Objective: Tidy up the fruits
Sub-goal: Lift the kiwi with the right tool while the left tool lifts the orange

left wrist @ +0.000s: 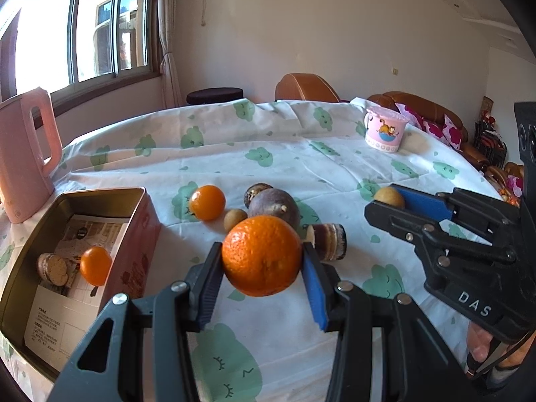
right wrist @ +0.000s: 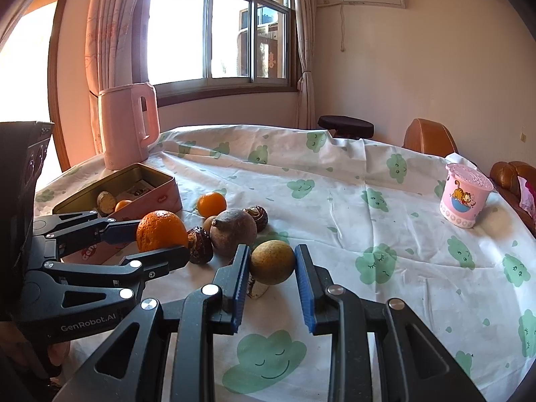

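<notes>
My left gripper (left wrist: 262,251) is shut on a large orange (left wrist: 262,256), held above the cloth just right of the open tin (left wrist: 20,268). In the right wrist view the same left gripper (right wrist: 162,239) and orange (right wrist: 161,231) show at the left. My right gripper (right wrist: 272,254) is shut on a round yellow-brown fruit (right wrist: 272,262). In the tin lie a small orange (left wrist: 95,265) and a pale disc-shaped piece (left wrist: 52,268). On the cloth sit another small orange (left wrist: 207,202), a purple passion fruit (left wrist: 274,207), a small tan fruit (left wrist: 234,219) and dark brown chestnut-like pieces (left wrist: 326,241).
A pink kettle (right wrist: 127,127) stands behind the tin at the table's far left. A pink lidded cup (right wrist: 464,199) stands at the far right. The table wears a white cloth with green clouds (right wrist: 368,184). Brown chairs (right wrist: 428,137) line the far side.
</notes>
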### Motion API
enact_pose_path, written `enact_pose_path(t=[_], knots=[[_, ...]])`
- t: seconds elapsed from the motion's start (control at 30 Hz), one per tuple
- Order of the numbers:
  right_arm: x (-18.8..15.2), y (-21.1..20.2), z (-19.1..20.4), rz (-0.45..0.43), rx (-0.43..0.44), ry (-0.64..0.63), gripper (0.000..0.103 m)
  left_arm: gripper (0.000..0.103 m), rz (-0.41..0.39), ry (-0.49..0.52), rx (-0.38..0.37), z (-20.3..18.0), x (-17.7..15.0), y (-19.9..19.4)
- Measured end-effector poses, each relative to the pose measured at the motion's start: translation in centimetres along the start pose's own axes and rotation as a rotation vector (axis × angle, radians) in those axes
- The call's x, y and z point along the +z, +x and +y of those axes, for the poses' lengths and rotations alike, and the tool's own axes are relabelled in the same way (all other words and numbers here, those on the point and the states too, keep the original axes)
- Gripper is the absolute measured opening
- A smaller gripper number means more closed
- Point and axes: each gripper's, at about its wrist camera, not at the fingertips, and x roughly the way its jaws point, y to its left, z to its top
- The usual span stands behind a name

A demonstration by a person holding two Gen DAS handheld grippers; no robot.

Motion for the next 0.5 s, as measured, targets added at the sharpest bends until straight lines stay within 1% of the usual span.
enact_pose_path(t=[0.5], knots=[[-0.09,-0.92,-0.05,-0.05,0.003,-0.002,0.029,0.047,-0.05,-0.025,0.02,0.47,-0.11,-1.02]])
